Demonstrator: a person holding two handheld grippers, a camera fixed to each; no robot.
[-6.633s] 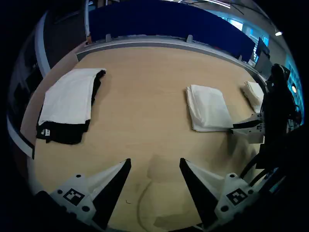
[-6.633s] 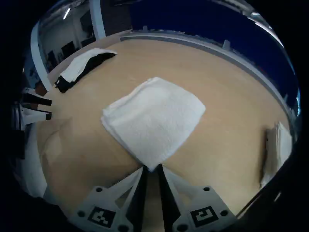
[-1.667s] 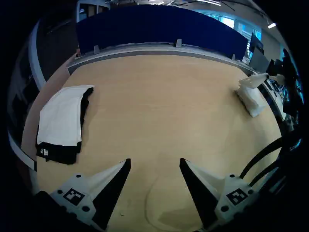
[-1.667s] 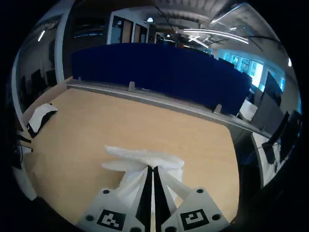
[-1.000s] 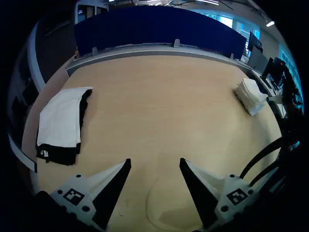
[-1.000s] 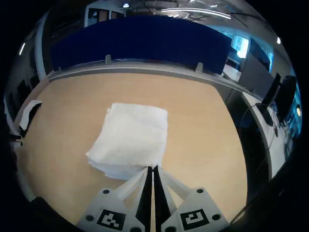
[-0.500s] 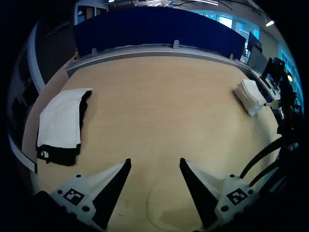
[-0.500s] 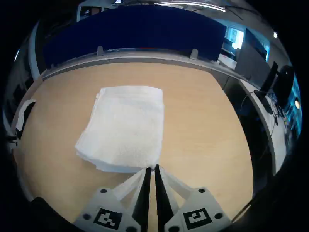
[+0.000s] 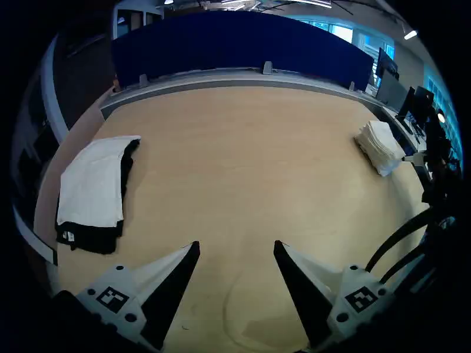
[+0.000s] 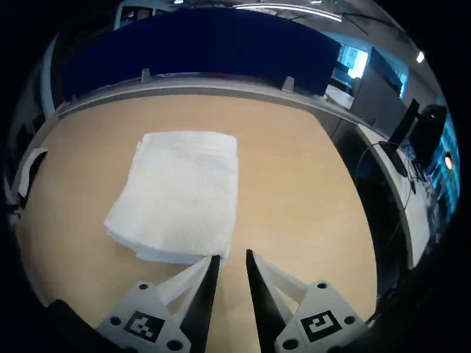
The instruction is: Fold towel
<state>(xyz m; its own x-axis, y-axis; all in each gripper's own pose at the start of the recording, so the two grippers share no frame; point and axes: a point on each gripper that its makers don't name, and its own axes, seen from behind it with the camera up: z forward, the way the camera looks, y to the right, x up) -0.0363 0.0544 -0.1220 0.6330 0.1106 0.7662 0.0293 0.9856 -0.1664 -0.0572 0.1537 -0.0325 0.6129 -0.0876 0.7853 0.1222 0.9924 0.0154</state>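
Placement looks like the step in hand: the folded towel [image 10: 176,191] lies flat on the surface [image 10: 282,176], seemingly atop a stack of others, its near corner just beside one finger of my right gripper [image 10: 231,256]. Those jaws stand a narrow gap apart and hold nothing. My left gripper [image 9: 235,242] hangs over bare wood, jaws spread wide, also empty. I judge this towel done. Next I would back the right gripper clear without dragging that corner, then bring both to the white-and-black pile of cloth [image 9: 91,191] for a fresh piece.
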